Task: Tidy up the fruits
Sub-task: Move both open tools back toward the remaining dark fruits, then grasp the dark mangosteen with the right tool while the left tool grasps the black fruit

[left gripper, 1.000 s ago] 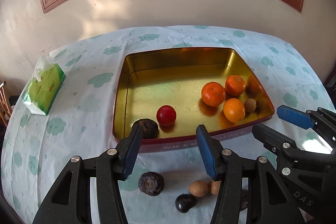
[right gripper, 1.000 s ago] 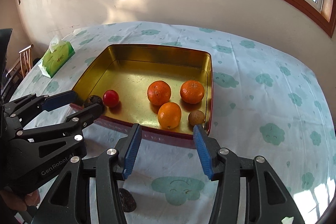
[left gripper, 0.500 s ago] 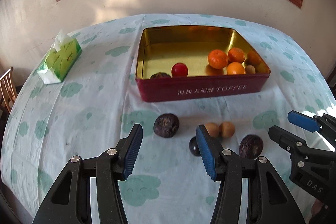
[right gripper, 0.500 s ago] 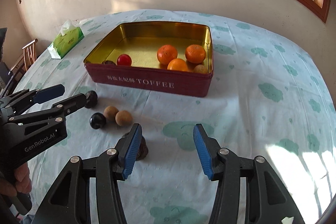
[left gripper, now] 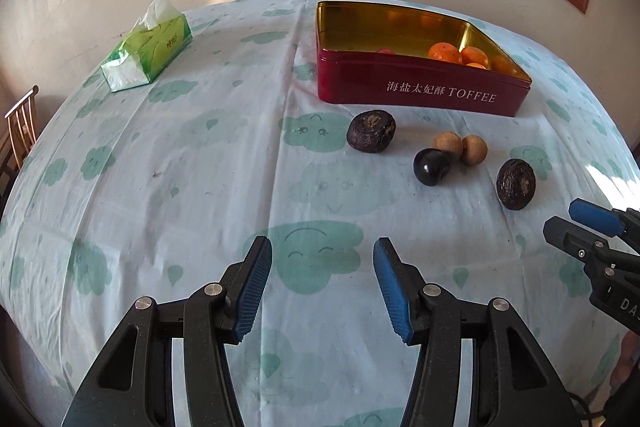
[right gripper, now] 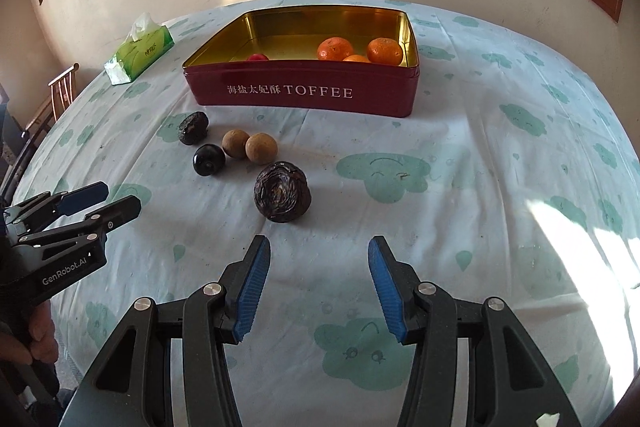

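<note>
My left tongs (left gripper: 322, 285) and my right tongs (right gripper: 318, 283) both hang over bare tablecloth (right gripper: 500, 187), jaws parted, blue pads (right gripper: 252, 287) clear of everything, nothing between them. In the right wrist view the left tongs appear at the left edge, gripped by my hand (right gripper: 38, 335).

Loose fruit on the cloth, between the tongs and the tin: a wrinkled dark fruit (right gripper: 282, 191) just ahead of my right tongs; beyond it two tan round fruits (right gripper: 250, 145) touching each other; a glossy black fruit (right gripper: 209, 159) just beside them; a second wrinkled dark fruit (right gripper: 193, 127) nearest the tin.

The red TOFFEE tin (right gripper: 304, 93) stands behind, open, gold inside. It holds three oranges (right gripper: 335, 49) toward its right end and a small red fruit (right gripper: 258, 57) against the near wall, which partly hides them.

A green tissue pack (right gripper: 140, 51) lies well apart to the left; a wooden chair (right gripper: 60, 91) stands past the table edge.
</note>
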Motion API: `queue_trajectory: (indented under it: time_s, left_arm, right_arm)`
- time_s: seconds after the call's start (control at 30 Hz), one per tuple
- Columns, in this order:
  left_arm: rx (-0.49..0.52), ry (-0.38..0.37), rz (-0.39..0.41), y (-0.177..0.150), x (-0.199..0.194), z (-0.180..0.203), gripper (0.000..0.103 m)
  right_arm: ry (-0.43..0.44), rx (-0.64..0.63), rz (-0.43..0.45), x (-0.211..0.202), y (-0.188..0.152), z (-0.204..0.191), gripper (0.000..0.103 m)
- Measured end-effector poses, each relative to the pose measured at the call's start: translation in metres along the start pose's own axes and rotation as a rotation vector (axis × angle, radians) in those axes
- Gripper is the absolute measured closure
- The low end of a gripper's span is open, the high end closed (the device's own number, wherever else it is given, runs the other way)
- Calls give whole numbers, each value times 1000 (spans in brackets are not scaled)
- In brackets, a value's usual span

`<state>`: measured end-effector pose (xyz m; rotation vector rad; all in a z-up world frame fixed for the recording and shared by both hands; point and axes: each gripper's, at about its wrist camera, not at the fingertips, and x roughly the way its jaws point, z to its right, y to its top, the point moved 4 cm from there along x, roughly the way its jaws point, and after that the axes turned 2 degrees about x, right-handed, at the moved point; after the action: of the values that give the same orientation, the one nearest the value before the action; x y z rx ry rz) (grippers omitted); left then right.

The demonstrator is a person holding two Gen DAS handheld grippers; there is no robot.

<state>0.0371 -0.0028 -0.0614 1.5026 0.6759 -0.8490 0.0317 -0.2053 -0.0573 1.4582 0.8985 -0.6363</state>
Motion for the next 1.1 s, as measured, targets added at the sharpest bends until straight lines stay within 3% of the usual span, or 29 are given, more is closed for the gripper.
queue_trajectory:
  time_s: [0.23,0.77,1.0,1.1]
  left_arm:
    - [-5,8,-5,-9,3,-2,49]
    - [-9,1,6,3,12,1,49]
    - [-4,-10,7,10,17,7,49]
    - [5,-15,9,12,18,12,49]
  right_arm:
    - [14,-8,-17,10,-5,-9,54]
    - [6,-39,-21,39,21,-23,53]
    - [-29,-60,-6,42,25,-23,68]
    - [-22,-62,5,40,23,-21,68]
